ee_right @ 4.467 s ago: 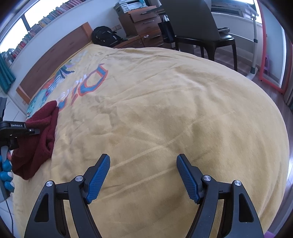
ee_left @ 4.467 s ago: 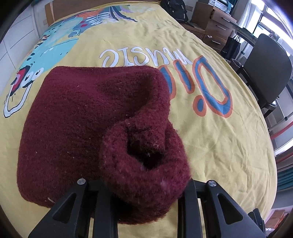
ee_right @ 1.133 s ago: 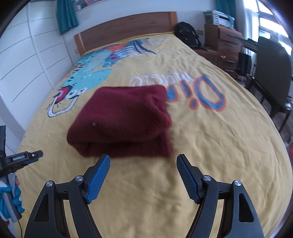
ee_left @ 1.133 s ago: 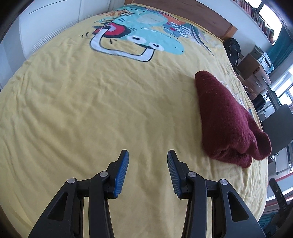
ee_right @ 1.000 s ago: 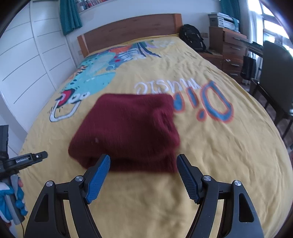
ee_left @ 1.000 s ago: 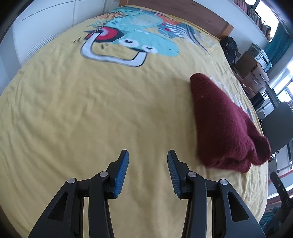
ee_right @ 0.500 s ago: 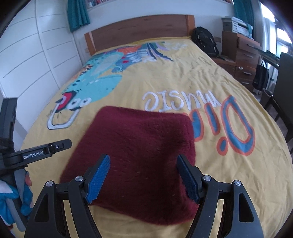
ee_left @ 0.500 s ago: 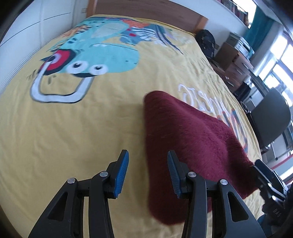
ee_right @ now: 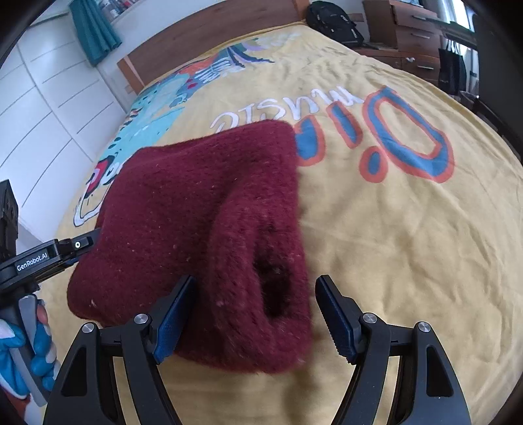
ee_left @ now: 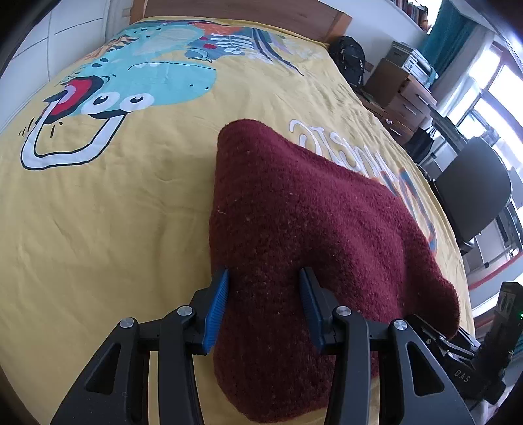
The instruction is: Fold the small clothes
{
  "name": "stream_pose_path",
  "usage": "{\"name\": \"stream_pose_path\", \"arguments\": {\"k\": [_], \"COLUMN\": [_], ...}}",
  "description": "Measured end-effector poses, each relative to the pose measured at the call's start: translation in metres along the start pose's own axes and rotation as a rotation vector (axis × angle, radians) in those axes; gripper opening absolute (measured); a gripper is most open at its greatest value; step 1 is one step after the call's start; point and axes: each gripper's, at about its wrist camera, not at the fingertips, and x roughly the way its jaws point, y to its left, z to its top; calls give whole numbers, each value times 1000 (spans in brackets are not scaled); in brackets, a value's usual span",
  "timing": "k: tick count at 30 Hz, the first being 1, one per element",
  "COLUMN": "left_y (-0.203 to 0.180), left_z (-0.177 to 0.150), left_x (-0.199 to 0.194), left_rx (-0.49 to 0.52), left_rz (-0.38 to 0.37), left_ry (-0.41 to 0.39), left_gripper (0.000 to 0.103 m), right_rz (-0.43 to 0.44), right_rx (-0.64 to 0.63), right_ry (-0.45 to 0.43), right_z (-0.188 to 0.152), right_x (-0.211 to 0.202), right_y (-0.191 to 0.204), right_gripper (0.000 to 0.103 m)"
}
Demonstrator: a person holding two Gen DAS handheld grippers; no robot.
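I count one garment: a folded maroon knit [ee_left: 310, 229] lying near the middle of the yellow bedspread [ee_left: 114, 202]. Two grippers straddle its near edge. My left gripper [ee_left: 263, 307] is partly open, one corner of the knit between its blue pads; whether the pads press on the fabric I cannot tell. My right gripper [ee_right: 253, 315] stands wide, unclenched, around the rolled end; its right pad is clear of the fabric. The bedspread carries a cartoon print and lettering. One wooden headboard [ee_right: 209, 42], one black backpack [ee_right: 333, 19], one dark chair [ee_left: 470, 196] surround it.
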Motion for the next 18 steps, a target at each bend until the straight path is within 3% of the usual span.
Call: {"name": "stream_pose_path", "arguments": {"k": [7, 9, 11, 17, 18], "left_y": [5, 10, 14, 15, 15], "left_z": [11, 19, 27, 50, 52], "left_x": [-7, -7, -6, 12, 17], "left_rx": [-3, -27, -46, -47, -43], "left_rz": [-26, -44, -50, -66, -68], "left_ry": [-4, -3, 1, 54, 71], "left_gripper": [39, 45, 54, 56, 61], "right_rz": [1, 3, 7, -14, -14], "right_rx": [11, 12, 12, 2, -10], "right_ry": [-43, -36, -3, 114, 143], "right_z": [31, 42, 51, 59, 58], "right_x": [-20, -17, -7, 32, 40], "right_y": [0, 3, 7, 11, 10], "right_gripper": [77, 82, 83, 84, 84]}}
